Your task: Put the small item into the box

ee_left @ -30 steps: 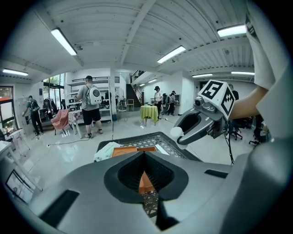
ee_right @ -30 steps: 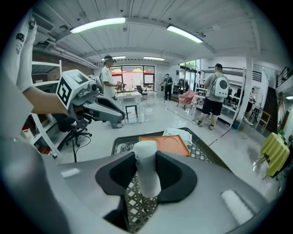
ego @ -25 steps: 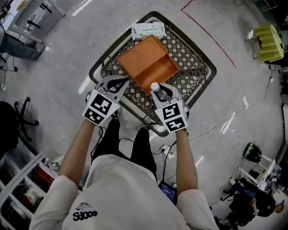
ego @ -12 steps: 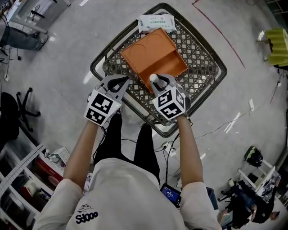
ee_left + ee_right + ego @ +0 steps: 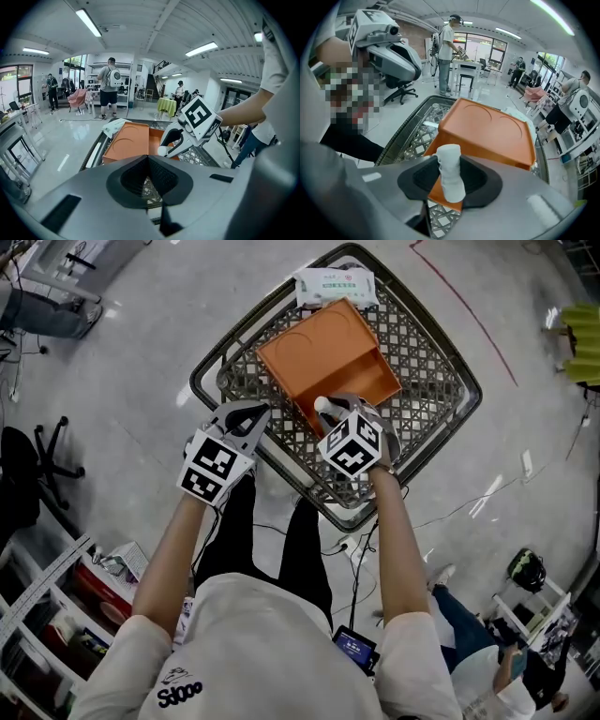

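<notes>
Small white roll, upright, pinched between the right tongs, with its top end free past the pads. Hanging just at the near edge of the orange box, not inside yet. Box lying open on the wire-mesh desk, with the lid, marked by two round dents, spread to the left of the deep half. Left tongs beside, over the near left rim of the desk, apart from the box. Seemingly closed, with nothing between them, only mesh visible past the tips. White and green packet at the far rim of the desk, just behind the box. Below and around the desk, grey floor with a few cables near the feet.
</notes>
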`<state>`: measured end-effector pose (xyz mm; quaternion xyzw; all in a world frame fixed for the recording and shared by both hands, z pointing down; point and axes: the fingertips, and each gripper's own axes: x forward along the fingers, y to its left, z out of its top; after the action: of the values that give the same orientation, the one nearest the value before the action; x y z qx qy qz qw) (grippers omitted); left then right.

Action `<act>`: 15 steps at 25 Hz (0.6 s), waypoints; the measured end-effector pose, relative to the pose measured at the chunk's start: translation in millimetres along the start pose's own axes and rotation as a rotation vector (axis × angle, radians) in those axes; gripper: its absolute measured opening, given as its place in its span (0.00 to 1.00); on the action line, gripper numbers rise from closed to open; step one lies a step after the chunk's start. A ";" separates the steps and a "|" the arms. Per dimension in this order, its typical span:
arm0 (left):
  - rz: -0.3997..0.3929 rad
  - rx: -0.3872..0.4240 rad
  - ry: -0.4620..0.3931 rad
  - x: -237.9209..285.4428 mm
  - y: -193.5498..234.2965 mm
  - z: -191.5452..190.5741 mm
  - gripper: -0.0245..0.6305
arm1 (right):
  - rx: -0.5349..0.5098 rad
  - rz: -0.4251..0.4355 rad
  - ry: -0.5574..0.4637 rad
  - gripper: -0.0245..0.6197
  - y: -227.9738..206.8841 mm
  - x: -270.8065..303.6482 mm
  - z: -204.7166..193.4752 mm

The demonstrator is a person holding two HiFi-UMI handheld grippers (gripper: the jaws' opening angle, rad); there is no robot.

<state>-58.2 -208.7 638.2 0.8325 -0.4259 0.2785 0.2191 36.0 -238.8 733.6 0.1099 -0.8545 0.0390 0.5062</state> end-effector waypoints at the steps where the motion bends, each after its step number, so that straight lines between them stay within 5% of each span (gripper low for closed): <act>1: -0.002 -0.002 0.002 0.6 0.0 -1.1 0.04 | -0.008 0.005 0.008 0.26 0.8 2.5 -0.6; 15: -0.025 -0.006 0.015 2.4 -3.3 -4.1 0.04 | 0.092 0.083 0.016 0.29 11.3 11.6 -2.2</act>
<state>-55.5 -205.8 642.4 0.8351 -0.4145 0.2806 0.2282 30.0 -229.1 745.3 0.0974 -0.8515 0.1001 0.5054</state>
